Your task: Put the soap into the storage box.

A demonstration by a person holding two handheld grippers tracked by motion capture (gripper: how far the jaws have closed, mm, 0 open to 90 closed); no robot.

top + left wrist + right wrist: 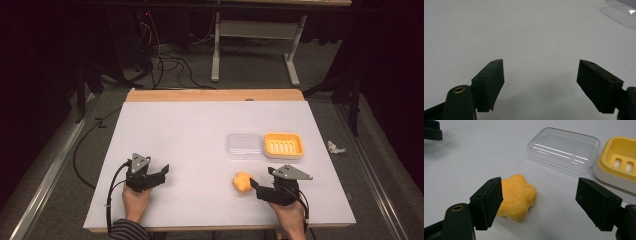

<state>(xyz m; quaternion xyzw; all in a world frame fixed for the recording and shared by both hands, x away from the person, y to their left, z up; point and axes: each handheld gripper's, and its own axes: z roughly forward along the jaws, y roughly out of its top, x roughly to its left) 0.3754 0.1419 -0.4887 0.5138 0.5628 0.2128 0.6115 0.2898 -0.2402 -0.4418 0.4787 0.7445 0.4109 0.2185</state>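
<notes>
Soap [516,196]: an orange, flower-shaped bar lying flat on the white table [190,135], at about 5 o'clock of the tabletop in the high view, apart from the dishes behind it. The right gripper [253,184] sits at the bar's 3 o'clock there; in the right gripper view its jaws are spread with nothing pinched, one pad in front of the bar's near edge (contact cannot be told) and the other pad well off to the side over bare table. The bar is therefore off-centre in the gap, not yet straddled. The left gripper [166,170] rests at about 7 o'clock of the tabletop, jaws likewise spread over bare table, holding nothing. The clear lid [564,150] lies at 12 o'clock from the soap, with the yellow soap dish [621,162] just beside it toward 1 o'clock; whether the two touch cannot be told. Risks, as judged from this layout: (1) closing now would likely catch the bar by one lobe, so it could pivot or squirt sideways, since the scalloped edge gives the flat pads poor seating and soap is probably slick. (2) Pushing forward with the near pad against the bar could shove it toward the lid rather than get it between the pads. (3) A hard squeeze may dent or mark the soap. (4) On a carry toward the dish, a shallow grip could drop the bar on the rim, or the free pad could knock the light lid out of place.
</notes>
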